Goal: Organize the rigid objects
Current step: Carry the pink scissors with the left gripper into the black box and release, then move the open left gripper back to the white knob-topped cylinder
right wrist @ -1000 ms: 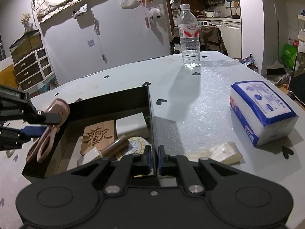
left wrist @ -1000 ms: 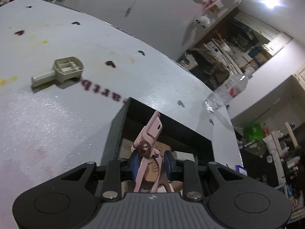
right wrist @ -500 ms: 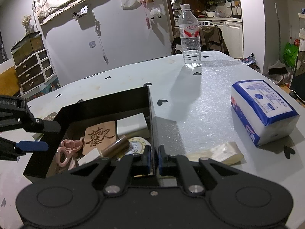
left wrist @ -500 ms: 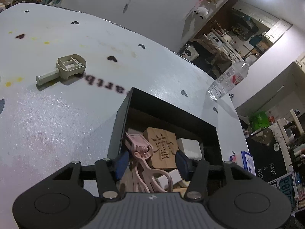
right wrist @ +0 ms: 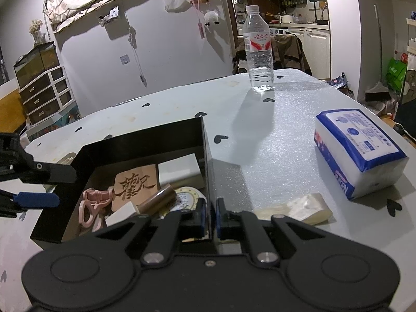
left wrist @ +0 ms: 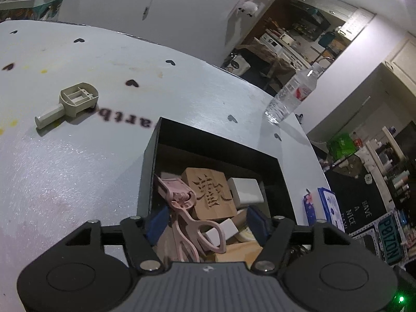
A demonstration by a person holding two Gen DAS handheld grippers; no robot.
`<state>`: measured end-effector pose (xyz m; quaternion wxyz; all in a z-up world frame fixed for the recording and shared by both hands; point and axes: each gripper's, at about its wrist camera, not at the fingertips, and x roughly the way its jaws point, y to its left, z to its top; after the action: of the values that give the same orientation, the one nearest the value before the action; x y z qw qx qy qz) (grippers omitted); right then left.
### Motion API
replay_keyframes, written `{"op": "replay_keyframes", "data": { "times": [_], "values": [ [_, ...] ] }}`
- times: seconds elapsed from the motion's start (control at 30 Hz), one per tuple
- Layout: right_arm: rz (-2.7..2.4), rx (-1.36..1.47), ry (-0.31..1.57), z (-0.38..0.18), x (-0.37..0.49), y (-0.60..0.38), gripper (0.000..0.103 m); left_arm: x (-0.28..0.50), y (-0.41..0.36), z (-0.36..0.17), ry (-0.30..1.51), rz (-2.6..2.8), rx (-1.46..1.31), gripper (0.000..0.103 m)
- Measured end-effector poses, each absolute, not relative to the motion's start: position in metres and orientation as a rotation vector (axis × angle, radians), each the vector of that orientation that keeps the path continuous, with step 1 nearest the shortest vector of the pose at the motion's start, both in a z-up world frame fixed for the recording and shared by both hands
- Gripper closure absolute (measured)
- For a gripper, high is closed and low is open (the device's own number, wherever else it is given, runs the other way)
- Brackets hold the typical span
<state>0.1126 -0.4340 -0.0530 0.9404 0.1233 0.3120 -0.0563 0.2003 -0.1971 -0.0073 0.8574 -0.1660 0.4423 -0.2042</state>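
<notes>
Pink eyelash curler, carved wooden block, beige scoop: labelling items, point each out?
pink eyelash curler [left wrist: 179, 200], left wrist view, hinge.
carved wooden block [right wrist: 135, 186], right wrist view, carved face.
beige scoop [left wrist: 78, 98], left wrist view, bowl.

Two matching black handheld grippers with blue-padded jaws

The left gripper [left wrist: 206, 222] has a grey ribbed centre plate, black angular linkage arms with silver screw heads, round recesses in its wide black base and a small green light at its corner. The right gripper [right wrist: 210, 214] shares the black linkages, silver screws and blue pads.
</notes>
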Motion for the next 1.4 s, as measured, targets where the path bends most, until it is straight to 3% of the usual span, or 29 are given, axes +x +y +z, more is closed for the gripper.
{"op": "replay_keyframes", "data": {
  "times": [0.2, 0.4, 1.13, 1.4],
  "values": [
    [-0.116, 0.251, 0.637, -0.053, 0.113, -0.434, 0.095, 0.192, -0.199, -0.001, 0.895, -0.503, -0.316, 0.008],
    [-0.119, 0.250, 0.637, -0.053, 0.113, -0.434, 0.095, 0.186, -0.196, 0.004, 0.861, -0.510, -0.283, 0.001],
    [-0.142, 0.232, 0.648, -0.052, 0.116, -0.429, 0.095, 0.204, -0.084, 0.012, 0.616, -0.070, -0.296, 0.000],
    [-0.141, 0.235, 0.649, -0.052, 0.116, -0.430, 0.094, 0.207, -0.039, 0.000, 0.605, 0.117, -0.324, 0.000]
  ]
}}
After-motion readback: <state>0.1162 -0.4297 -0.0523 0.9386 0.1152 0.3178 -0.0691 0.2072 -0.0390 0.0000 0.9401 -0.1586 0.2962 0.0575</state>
